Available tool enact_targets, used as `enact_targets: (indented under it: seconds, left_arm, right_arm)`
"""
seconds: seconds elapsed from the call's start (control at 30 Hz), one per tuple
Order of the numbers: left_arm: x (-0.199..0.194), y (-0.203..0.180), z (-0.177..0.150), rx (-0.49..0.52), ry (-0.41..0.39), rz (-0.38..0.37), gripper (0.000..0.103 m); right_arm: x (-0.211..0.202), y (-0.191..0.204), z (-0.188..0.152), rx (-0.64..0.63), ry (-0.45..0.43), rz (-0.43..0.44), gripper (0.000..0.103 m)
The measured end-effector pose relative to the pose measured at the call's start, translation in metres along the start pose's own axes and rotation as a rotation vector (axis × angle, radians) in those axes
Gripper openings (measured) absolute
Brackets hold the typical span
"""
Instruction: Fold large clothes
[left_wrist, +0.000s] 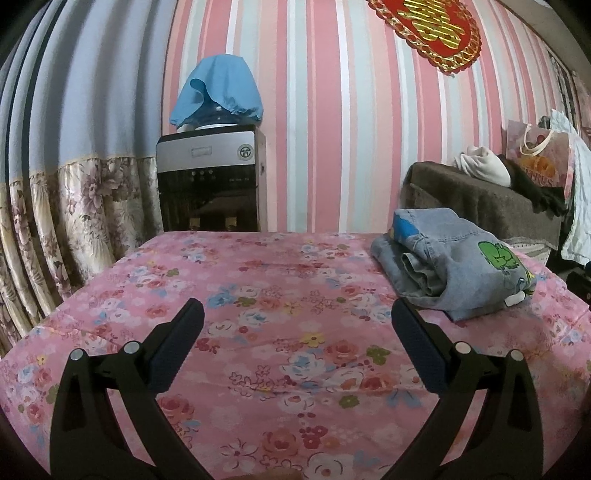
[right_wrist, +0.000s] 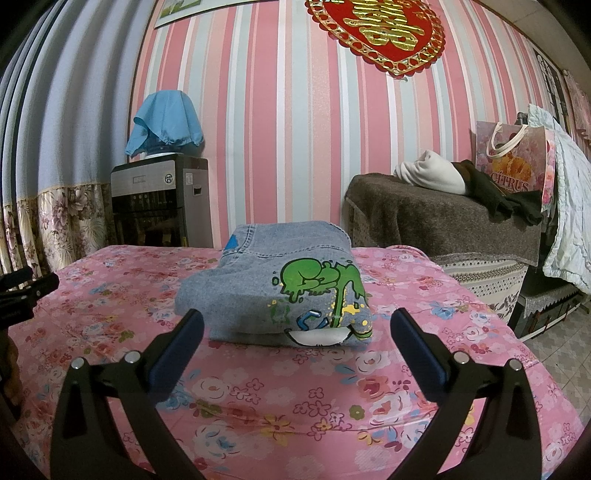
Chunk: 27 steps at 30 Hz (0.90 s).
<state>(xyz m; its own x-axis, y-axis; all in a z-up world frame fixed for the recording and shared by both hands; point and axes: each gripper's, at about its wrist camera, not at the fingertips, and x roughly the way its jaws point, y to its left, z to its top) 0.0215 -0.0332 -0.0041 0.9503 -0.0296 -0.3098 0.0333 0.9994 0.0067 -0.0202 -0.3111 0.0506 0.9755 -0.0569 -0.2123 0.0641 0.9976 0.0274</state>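
The denim garment (right_wrist: 273, 284) lies folded into a compact bundle on the floral-covered bench (right_wrist: 424, 387), just ahead of the right tool (right_wrist: 297, 325). Both tools, the left tool (left_wrist: 297, 314) included, are spread wide and hold nothing. The fold looks done; any final touch should press the top layer flat without dragging it.

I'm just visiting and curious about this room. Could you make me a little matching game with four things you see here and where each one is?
Things:
1. folded jeans
2. blue cloth
3. citrus gift bag
4. red and gold ornament

Places:
A. hanging on the striped wall
B. draped over the top of the water dispenser
C. lying on the flowered tablecloth
D. standing on the brown-covered furniture at the right

Pairs: 1-C, 2-B, 3-D, 4-A
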Motion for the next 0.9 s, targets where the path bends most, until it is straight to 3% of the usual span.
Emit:
enact_targets:
  seconds: [0.9]
  left_arm:
    - [0.0018,0.001,-0.0001,0.022,0.004,-0.002,0.1]
  right_arm:
    - [0.0,-0.0003,0.0002,0.0,0.001,0.001,0.101]
